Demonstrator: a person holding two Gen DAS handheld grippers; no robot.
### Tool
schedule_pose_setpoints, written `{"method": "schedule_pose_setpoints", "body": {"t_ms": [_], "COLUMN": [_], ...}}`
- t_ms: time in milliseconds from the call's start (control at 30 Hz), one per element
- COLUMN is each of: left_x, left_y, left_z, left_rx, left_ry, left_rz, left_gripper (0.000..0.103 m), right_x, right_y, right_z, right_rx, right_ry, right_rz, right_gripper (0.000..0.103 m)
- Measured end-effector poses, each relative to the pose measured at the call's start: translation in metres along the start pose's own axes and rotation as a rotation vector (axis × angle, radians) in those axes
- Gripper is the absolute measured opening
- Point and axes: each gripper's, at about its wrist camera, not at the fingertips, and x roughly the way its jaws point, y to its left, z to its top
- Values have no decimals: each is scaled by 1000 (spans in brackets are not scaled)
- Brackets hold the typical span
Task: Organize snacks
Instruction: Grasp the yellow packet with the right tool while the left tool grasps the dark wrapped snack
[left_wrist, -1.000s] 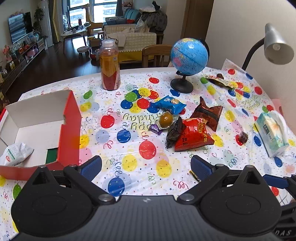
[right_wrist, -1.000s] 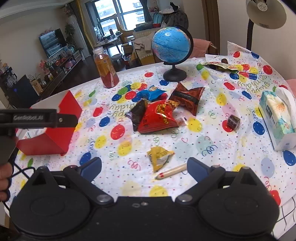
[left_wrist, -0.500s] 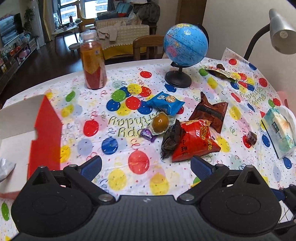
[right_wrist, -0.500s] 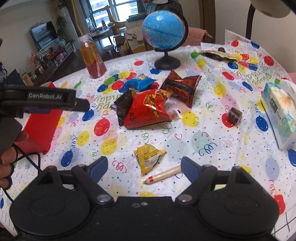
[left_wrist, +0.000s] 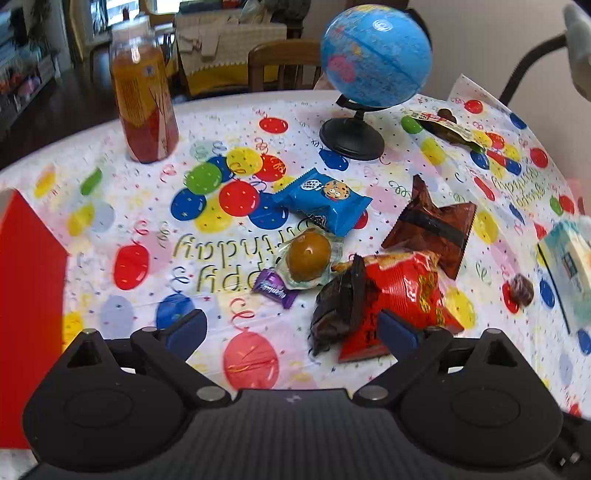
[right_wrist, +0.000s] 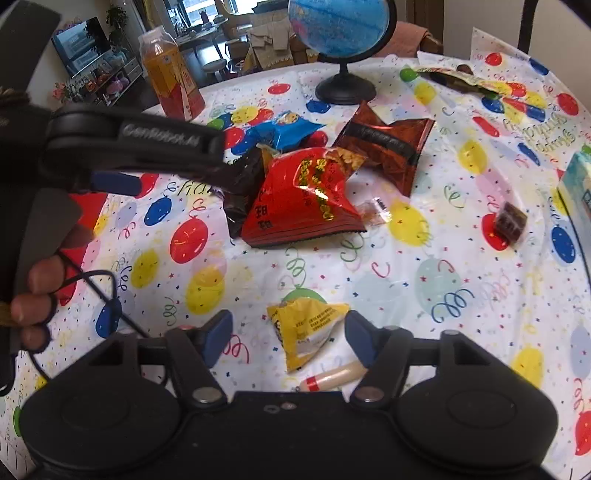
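Observation:
Snacks lie in a cluster on the balloon-print tablecloth: a red packet (left_wrist: 402, 295), a black packet (left_wrist: 338, 308) against it, a brown packet (left_wrist: 432, 227), a blue cookie packet (left_wrist: 323, 201), a wrapped brown egg (left_wrist: 308, 254) and a purple candy (left_wrist: 273, 290). My left gripper (left_wrist: 291, 330) is open and empty, low over the cloth just before the black and red packets. My right gripper (right_wrist: 286, 338) is open, with its fingers either side of a yellow packet (right_wrist: 308, 332); a sausage stick (right_wrist: 334, 378) lies by its right finger. The red box (left_wrist: 26, 302) is at the far left.
An orange drink bottle (left_wrist: 144, 99) and a blue globe (left_wrist: 375, 59) stand at the back. A tissue pack (left_wrist: 569, 266) and a small dark candy (left_wrist: 521, 291) lie at the right. A green-brown wrapper (left_wrist: 448, 129) lies far right. The left gripper's body (right_wrist: 129, 147) crosses the right wrist view.
Both grippers have moved forward and down toward the snacks. The right gripper's fingers now sit either side of the yellow packet. The red box has slid almost out of the left view.

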Motion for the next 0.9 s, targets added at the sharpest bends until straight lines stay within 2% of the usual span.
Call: {"method": "schedule_pose_setpoints", "body": {"t_ms": [133, 167, 233, 367, 467, 533, 567, 633, 733, 900], "left_x": [16, 19, 26, 37, 41, 42, 42, 43, 43, 35], "left_y": [0, 0, 1, 6, 5, 5, 5, 8, 13, 19], "left_z": [2, 2, 4, 6, 9, 11, 11, 12, 10, 6], "left_rx": [-10, -7, -20, -53, -52, -50, -54, -68, -81, -95], "left_ry": [32, 38, 63, 90, 98, 104, 104, 106, 107, 96], "left_rz": [-33, -35, -49, -91, -119, -127, -127, -132, -121, -112], "left_gripper": [98, 96, 86, 82, 68, 53, 51, 33, 28, 26], "right_x": [9, 12, 15, 20, 23, 23, 23, 21, 18, 14], "right_y": [2, 3, 4, 5, 4, 3, 3, 3, 3, 5], "right_z": [3, 3, 4, 5, 5, 6, 5, 5, 4, 1], "right_rx": [-2, -4, -11, -26, -32, -34, -36, -38, -44, -53], "right_ry": [17, 22, 26, 21, 20, 18, 15, 7, -6, -17], "right_rz": [8, 7, 0, -20, -41, -49, -54, -63, -62, -70], "right_gripper": [58, 58, 57, 55, 50, 42, 40, 31, 23, 19]}}
